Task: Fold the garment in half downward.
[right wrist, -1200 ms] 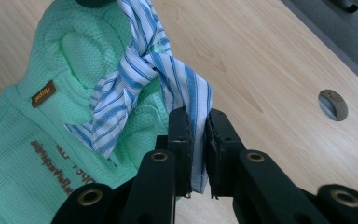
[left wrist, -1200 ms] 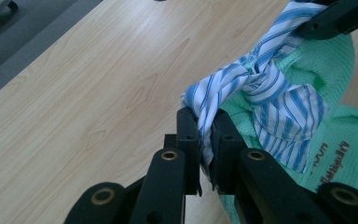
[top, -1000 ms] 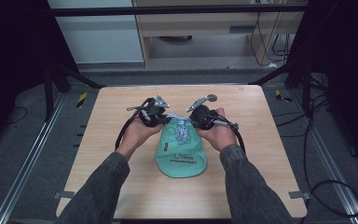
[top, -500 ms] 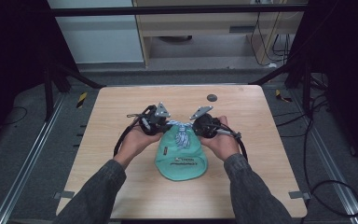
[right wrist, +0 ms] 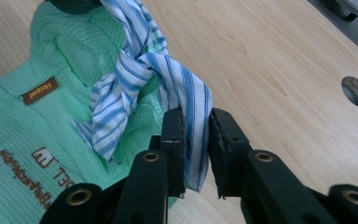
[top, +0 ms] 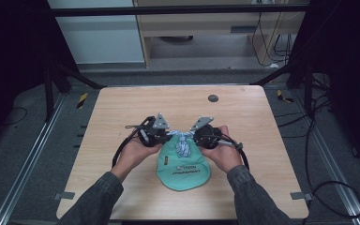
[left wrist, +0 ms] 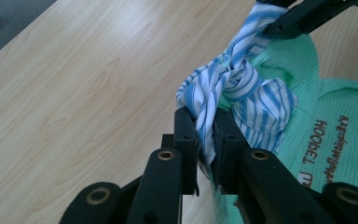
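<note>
A mint-green waffle-cloth pouch [top: 183, 171] lies flat on the wooden table [top: 122, 108], and its blue-and-white striped tie [top: 183, 143] is knotted at its far end. My left gripper [top: 168, 136] is at the knot's left and my right gripper [top: 193, 137] at its right. In the left gripper view the left gripper [left wrist: 206, 126] is shut on one end of the striped tie [left wrist: 256, 100], beside the pouch [left wrist: 340, 121]. In the right gripper view the right gripper [right wrist: 196, 126] pinches the other end of the tie [right wrist: 140, 60] above the pouch [right wrist: 51, 51].
A round grey grommet [top: 213, 98] is set in the tabletop behind the hands, and it also appears as a grey disc [right wrist: 356, 91] in the right gripper view. Black cables loop from both grippers over the table. Dark frame rails and floor surround the table.
Both hands have drawn back toward the near edge of the table and sunk a little, taking the tie ends and the pouch with them. The grips look unchanged.
</note>
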The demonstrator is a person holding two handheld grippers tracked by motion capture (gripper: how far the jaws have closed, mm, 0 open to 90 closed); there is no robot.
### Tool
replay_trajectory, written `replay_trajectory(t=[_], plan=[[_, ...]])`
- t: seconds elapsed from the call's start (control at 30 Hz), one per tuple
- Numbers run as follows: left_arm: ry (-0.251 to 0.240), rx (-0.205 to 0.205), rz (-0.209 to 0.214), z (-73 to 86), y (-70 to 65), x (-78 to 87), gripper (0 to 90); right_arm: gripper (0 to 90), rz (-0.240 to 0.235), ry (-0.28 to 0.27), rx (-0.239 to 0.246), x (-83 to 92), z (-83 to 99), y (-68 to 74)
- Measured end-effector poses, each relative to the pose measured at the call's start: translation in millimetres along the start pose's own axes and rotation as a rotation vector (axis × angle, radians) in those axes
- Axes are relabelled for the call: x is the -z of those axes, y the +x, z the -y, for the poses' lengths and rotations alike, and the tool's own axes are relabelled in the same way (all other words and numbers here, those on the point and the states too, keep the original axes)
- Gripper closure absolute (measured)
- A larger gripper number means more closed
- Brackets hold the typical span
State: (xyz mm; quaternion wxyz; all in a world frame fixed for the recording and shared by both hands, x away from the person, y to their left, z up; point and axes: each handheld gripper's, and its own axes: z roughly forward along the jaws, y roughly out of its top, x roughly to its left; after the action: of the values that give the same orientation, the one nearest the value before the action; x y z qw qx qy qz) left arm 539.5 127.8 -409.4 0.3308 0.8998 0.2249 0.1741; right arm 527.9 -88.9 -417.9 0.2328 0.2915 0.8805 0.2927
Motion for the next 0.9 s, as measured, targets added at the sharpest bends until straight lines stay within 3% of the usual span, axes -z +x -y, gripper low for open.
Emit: replay_trajectory(t=[0.1, 0.3, 0.63, 0.73, 0.9], plan=[[0.007, -0.002, 0.003, 1.0, -0.3, -0.8, 82.7, 76.6, -0.001, 0.003, 0.001, 1.7, 1.8, 3.1], [0.006, 0.019, -0.005, -7.1, 13.5, -1.2, 84.4, 81.5, -0.009, 0.008, -0.004, 1.2, -3.4, 0.1], [-0.048, 0.017, -0.063, -44.5, 35.9, 11.2, 83.5, 81.0, 0.077, -0.030, -0.008, 17.6, -35.4, -24.5], [-0.050, -0.006, -0.055, -45.1, 30.8, 15.3, 82.9, 80.6, 0.088, -0.046, -0.004, 23.6, -37.4, -26.4], [-0.021, -0.046, -0.032, -25.8, 9.8, 10.7, 82.4, 80.2, 0.069, -0.039, 0.014, 22.1, -21.4, -13.5]])
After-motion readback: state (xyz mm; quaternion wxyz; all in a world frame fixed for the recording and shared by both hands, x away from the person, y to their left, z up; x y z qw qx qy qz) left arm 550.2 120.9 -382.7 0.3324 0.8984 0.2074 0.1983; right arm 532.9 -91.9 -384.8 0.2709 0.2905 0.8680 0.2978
